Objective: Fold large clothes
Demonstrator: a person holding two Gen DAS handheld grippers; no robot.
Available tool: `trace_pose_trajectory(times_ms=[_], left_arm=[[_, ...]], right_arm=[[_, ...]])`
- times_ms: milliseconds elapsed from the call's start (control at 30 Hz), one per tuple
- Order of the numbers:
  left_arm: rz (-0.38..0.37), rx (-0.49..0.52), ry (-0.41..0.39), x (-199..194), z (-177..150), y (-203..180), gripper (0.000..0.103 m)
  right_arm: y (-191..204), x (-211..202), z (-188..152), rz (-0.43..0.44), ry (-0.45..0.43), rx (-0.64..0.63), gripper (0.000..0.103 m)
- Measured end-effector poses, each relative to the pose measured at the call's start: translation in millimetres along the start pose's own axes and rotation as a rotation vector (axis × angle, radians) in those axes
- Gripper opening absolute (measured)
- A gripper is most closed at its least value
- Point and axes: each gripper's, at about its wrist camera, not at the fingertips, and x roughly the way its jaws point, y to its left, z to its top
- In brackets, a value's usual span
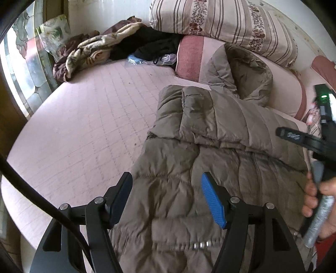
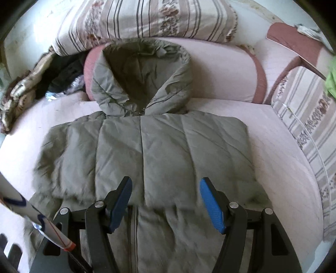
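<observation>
Both grippers, left gripper (image 1: 167, 197) and right gripper (image 2: 166, 202), hover with fingers spread wide, gripping nothing. Under them the olive-grey quilted hooded puffer jacket (image 2: 147, 147) lies on the pale pink quilted bed (image 1: 84, 117), hood (image 2: 142, 71) up against a pink bolster pillow (image 2: 226, 71).

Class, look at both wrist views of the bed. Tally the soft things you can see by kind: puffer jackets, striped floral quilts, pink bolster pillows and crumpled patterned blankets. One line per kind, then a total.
Puffer jackets: 1, the olive hooded jacket
Striped floral quilts: 2, one behind the hood, one at the right
Pink bolster pillows: 1
Crumpled patterned blankets: 1
Total: 5
</observation>
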Motion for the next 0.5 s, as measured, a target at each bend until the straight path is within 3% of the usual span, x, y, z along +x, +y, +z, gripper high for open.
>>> trace_pose_trajectory(times_ms=[233,300,500], left_arm=[[-0.02,-0.019,0.029,42.0,10.8,9.1,0.067],[-0.015,-0.031,0.04,51.2,9.8,14.0,0.067],[-0.007,-0.048,0.052,60.2,2.8,34.1,0.067]], right_arm=[[17.7,74.3,-3.9,-0.076,0.085,-0.028,0.075],[19.7,77.0,-5.9,-0.094,0.067,-0.055,0.08],[16.3,56.9,6.8,-0.084,0.042,-0.1,0.081]])
